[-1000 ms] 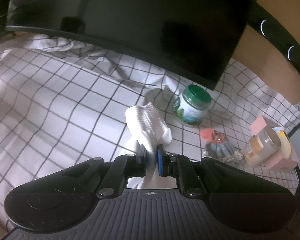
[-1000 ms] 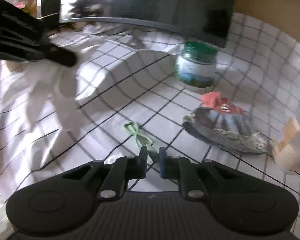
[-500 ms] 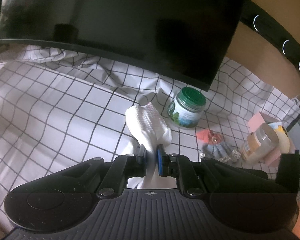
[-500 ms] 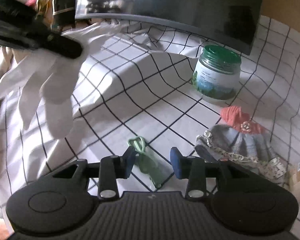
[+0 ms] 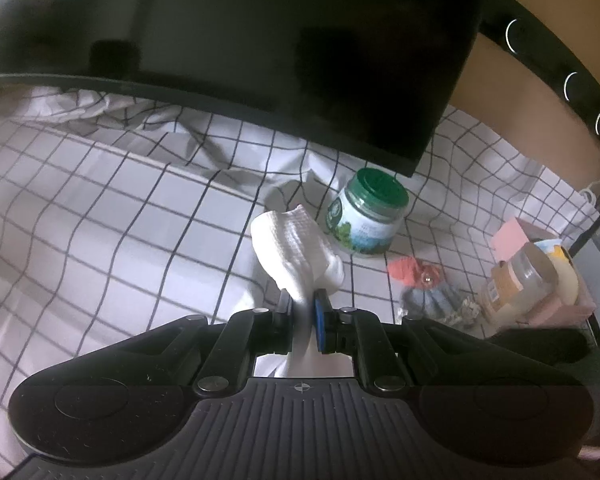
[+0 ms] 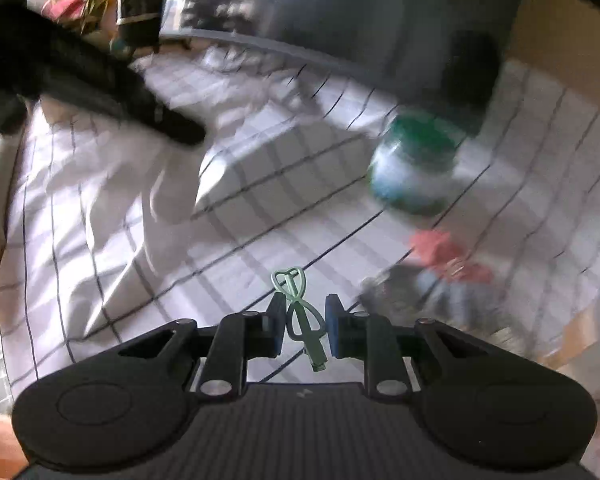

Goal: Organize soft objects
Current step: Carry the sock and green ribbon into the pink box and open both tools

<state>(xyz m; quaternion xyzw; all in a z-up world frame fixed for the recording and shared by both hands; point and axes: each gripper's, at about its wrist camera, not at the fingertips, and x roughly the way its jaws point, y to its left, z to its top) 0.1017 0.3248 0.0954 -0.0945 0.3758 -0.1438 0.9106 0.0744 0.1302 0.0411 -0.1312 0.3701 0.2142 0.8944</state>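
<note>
My left gripper (image 5: 302,307) is shut on a white knitted glove (image 5: 292,242) and holds it above the checked cloth; the glove also hangs blurred under the left gripper in the right wrist view (image 6: 156,196). My right gripper (image 6: 303,316) is open, its jaws on either side of a pale green looped cord (image 6: 298,308) lying on the cloth. A grey and red soft doll (image 5: 428,292) lies right of centre, also in the right wrist view (image 6: 440,272).
A green-lidded jar (image 5: 366,214) stands behind the glove, under the edge of a big dark monitor (image 5: 260,40). A capped bottle (image 5: 516,282) lies against pink boxes (image 5: 540,264) at the right. The checked cloth (image 5: 100,216) covers the table.
My right gripper opened, let go of the green cord, then narrowed around it while moving; its view is now blurred. My left gripper still holds the glove and has shifted only slightly.
</note>
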